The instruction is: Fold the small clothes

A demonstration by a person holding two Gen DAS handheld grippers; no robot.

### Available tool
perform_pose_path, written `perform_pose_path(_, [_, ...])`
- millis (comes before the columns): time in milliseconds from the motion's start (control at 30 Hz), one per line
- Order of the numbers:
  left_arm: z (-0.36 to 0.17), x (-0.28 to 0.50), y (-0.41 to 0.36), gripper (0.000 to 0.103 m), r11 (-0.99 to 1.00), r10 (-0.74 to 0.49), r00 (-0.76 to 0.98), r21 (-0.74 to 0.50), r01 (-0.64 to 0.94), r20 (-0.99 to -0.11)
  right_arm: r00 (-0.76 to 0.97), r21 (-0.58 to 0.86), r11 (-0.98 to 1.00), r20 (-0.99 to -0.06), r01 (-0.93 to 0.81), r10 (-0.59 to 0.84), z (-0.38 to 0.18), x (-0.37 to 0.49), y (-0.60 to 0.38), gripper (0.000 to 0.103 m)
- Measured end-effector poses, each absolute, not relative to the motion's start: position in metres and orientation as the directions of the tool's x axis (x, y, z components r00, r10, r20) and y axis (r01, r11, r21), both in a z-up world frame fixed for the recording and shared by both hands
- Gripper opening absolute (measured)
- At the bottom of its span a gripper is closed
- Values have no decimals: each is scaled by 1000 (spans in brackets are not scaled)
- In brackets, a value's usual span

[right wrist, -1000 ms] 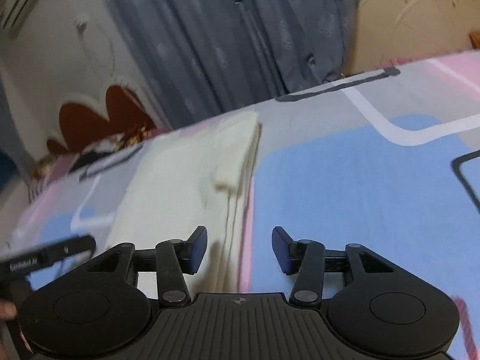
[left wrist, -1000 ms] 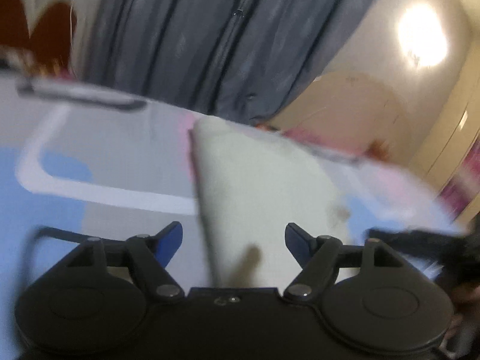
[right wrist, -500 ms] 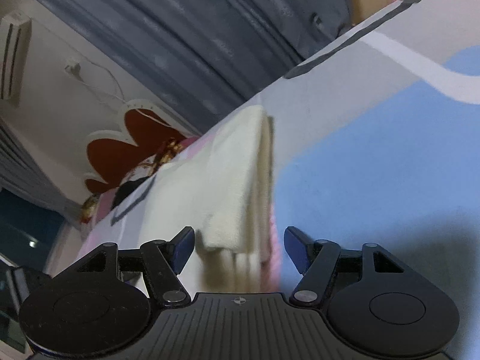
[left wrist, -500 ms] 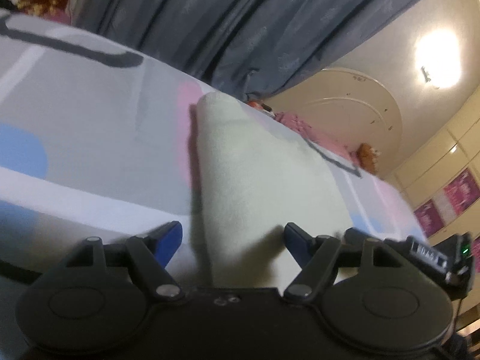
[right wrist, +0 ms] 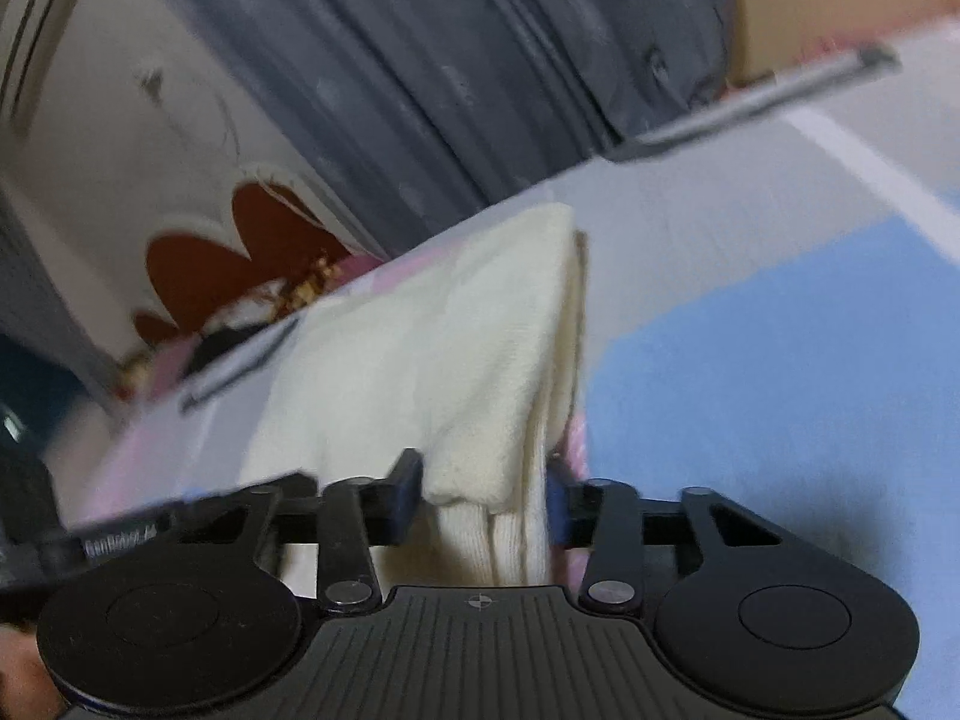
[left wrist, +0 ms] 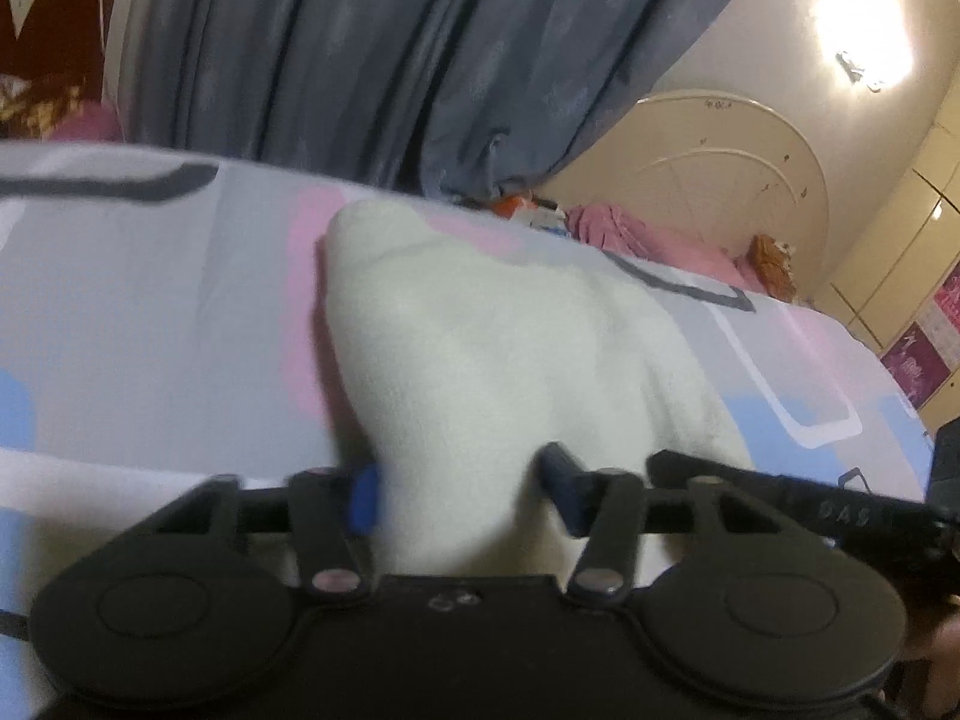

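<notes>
Gripping the near edge was the step in hand: the cream cloth point(left wrist: 480, 348) lay on the bed point(left wrist: 150, 312), partly folded. Both the left gripper point(left wrist: 462, 495) and right gripper point(right wrist: 483, 495) were closing narrow on its layers. Next, I judge, both must lift evenly and carry the edge far.

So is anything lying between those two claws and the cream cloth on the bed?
Nothing visible. The cream cloth already sits between the fingers of the left gripper and the right gripper, whose jaws are closing on it.

No clearly legible text, perhaps.
</notes>
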State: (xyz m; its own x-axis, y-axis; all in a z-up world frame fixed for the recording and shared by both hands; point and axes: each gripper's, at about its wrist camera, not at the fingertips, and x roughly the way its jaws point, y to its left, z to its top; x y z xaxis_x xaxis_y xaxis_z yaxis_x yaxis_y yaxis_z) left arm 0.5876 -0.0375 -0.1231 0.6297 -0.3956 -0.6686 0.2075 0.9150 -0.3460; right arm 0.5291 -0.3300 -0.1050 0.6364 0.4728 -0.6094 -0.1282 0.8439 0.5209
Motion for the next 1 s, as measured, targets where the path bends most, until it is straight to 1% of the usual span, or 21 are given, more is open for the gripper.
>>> perform_pose_path(67, [-117,584,-42,33,930,-364,652,-297,216,-666,651,462,875,-622,-145,436,-98,526,-320,31])
perform_pose_path(133, [-110,579,-46,30,942,-335,669,-249,225,-663,666,400,902,-629,-164,400,-95,521,-308,29])
perform_pose_path(233, [-103,573,-51,28,948,-318,685,-197,251,-655,688,324,927,-631,-187,359,-94,513,-294,28])
perform_pose_path(333, [-96,570,-50,27,948,-316,694,-181,263,-646,704,284,940,-628,-190,332,-92,508,-283,27])
perform_pose_path(500, [-72,553,-35,27,955,-288,738,-132,264,-611,724,260,938,-598,-230,343,-79,495,-257,27])
perform_pose_path(667, [-48,537,10,27,963,-264,761,-112,246,-593,742,219,934,-568,-281,356,-55,476,-206,27])
perform_pose_path(767, [-41,527,44,27,971,-227,764,-86,221,-604,741,215,925,-554,-312,379,-47,467,-167,27])
perform_pose_path(1000, [-44,501,130,27,988,-145,749,-52,147,-647,682,269,882,-561,-386,469,-53,454,-67,27])
